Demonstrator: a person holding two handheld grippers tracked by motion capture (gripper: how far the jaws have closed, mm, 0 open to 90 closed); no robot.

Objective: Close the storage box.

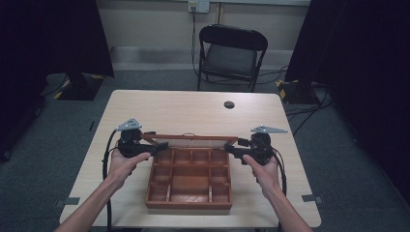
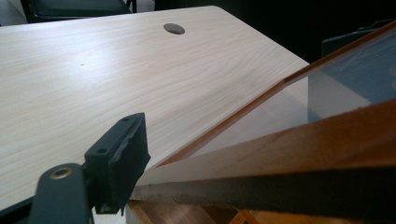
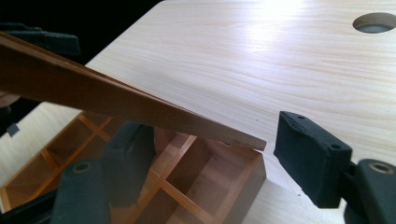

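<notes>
The brown wooden compartment box (image 1: 189, 181) sits mid-desk, its glass-paned hinged lid (image 1: 191, 140) raised. Left tool (image 1: 162, 146) and right tool (image 1: 228, 147) gape around the lid's corners; move them evenly.

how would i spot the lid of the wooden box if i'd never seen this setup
On the pale wooden table, find the compartmented wooden box near the front edge. Its lid is raised along the far side, between the two grippers: a flat wooden frame around a clear pane, unlike the divided tray below.
</notes>
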